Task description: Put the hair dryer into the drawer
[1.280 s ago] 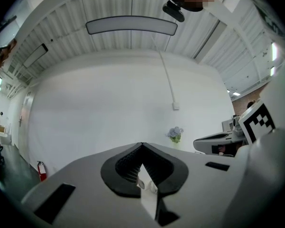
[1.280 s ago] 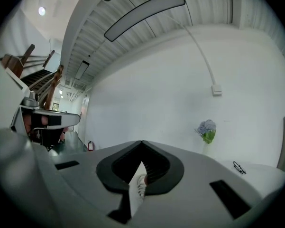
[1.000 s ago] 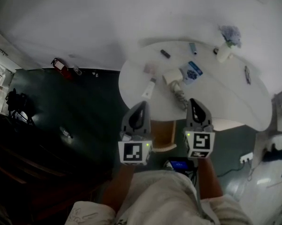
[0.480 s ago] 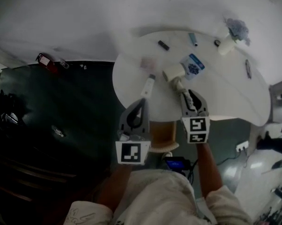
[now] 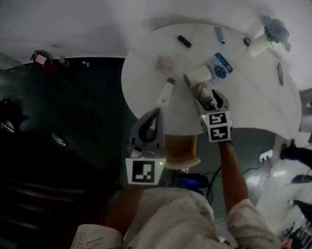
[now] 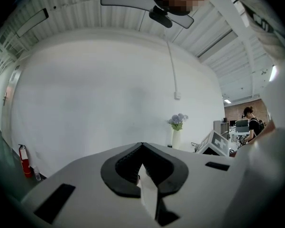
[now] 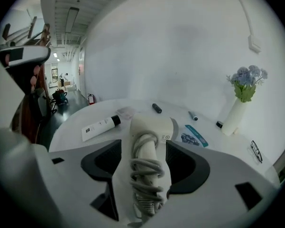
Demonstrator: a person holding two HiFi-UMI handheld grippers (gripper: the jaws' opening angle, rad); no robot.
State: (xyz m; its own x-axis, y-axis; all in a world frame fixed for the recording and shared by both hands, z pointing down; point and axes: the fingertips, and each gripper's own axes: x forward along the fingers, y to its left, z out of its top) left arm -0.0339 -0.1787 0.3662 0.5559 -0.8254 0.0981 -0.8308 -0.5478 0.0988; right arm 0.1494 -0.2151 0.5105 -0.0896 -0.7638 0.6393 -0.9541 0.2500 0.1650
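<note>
Head view looks steeply down on the table [image 5: 254, 102]; right gripper view shares it, close and low

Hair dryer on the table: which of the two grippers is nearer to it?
Right. The right gripper, jaws just opened, straddles the hair dryer at its cord-wrapped handle without pressing it. The left gripper is farther back, nearer the person, jaws shut.
</note>
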